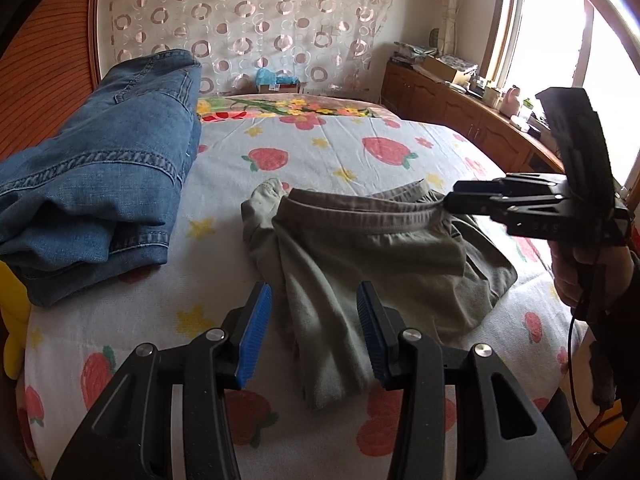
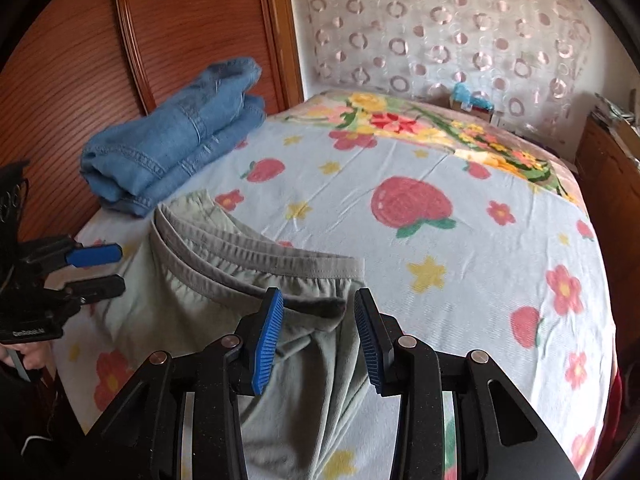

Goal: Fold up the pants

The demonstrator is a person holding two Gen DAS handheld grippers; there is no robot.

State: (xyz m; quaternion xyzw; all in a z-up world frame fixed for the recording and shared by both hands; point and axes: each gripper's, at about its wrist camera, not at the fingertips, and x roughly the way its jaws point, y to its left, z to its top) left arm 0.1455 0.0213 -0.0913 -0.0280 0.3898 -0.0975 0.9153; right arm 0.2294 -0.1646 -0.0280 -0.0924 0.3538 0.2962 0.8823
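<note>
- Grey-green pants [image 1: 360, 264] lie crumpled near the front edge of a bed, on a strawberry-print sheet [image 1: 320, 152], elastic waistband [image 2: 256, 264] uppermost.
- The left gripper [image 1: 314, 332], blue-padded jaws spread wide, hovers over a bunched pant leg, gripping nothing.
- The right gripper [image 2: 318, 334], jaws likewise wide apart, is poised at the waistband's end; in the left wrist view its tips reach the band.
- Folded blue jeans [image 2: 176, 148] rest beside a wooden headboard [image 2: 80, 60].

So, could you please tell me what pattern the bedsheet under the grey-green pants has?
Red strawberries, flowers and yellow stars on the pale bedsheet; clearest in the right wrist view.
</note>
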